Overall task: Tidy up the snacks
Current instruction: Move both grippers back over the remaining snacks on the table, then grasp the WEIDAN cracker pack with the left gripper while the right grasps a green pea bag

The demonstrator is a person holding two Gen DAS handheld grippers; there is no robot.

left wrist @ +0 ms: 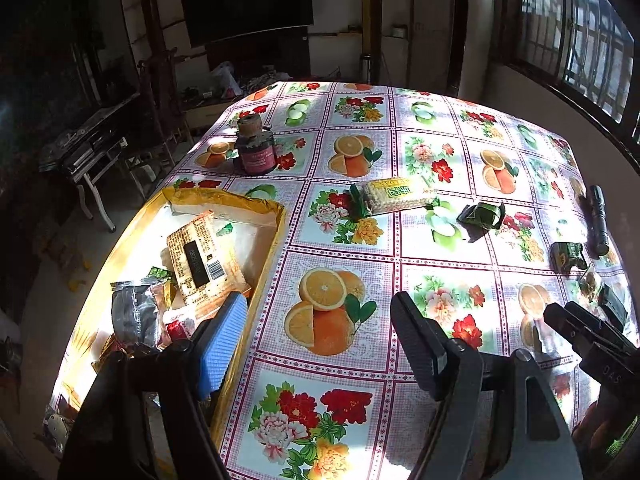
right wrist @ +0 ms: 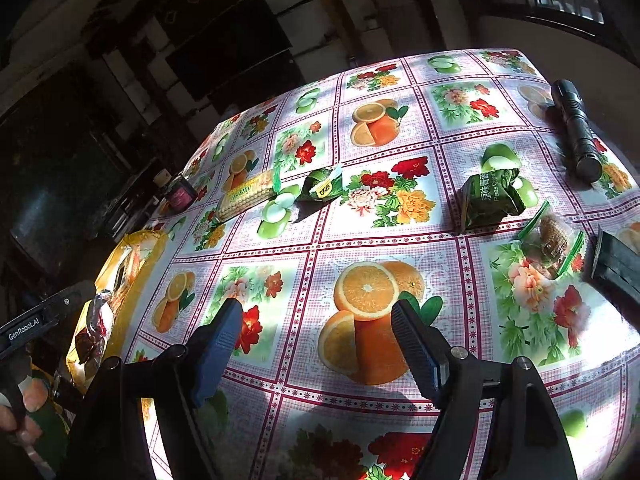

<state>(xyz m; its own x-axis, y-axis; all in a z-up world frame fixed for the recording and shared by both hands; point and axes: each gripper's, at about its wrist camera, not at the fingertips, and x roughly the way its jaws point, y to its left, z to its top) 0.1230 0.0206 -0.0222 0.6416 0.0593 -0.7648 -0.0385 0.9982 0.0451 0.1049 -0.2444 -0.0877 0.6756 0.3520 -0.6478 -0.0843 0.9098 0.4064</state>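
Note:
A yellow cardboard box (left wrist: 224,200) sits at the table's left edge and holds several snack packets, among them a flat printed pack (left wrist: 202,258) and a silver pouch (left wrist: 132,314). On the cloth lie a long wafer pack (left wrist: 396,196), a small green packet (left wrist: 482,218) and a dark green pea packet (right wrist: 490,198). A clear green-edged snack bag (right wrist: 554,240) lies at the right. My left gripper (left wrist: 320,332) is open and empty, its left finger over the box edge. My right gripper (right wrist: 318,340) is open and empty above the cloth.
The table carries a fruit-and-flower cloth (left wrist: 340,360). A dark jar (left wrist: 256,150) stands at the far left. A black flashlight (right wrist: 576,132) lies at the far right. A black object (right wrist: 616,268) lies at the right edge. The box shows in the right wrist view (right wrist: 156,240).

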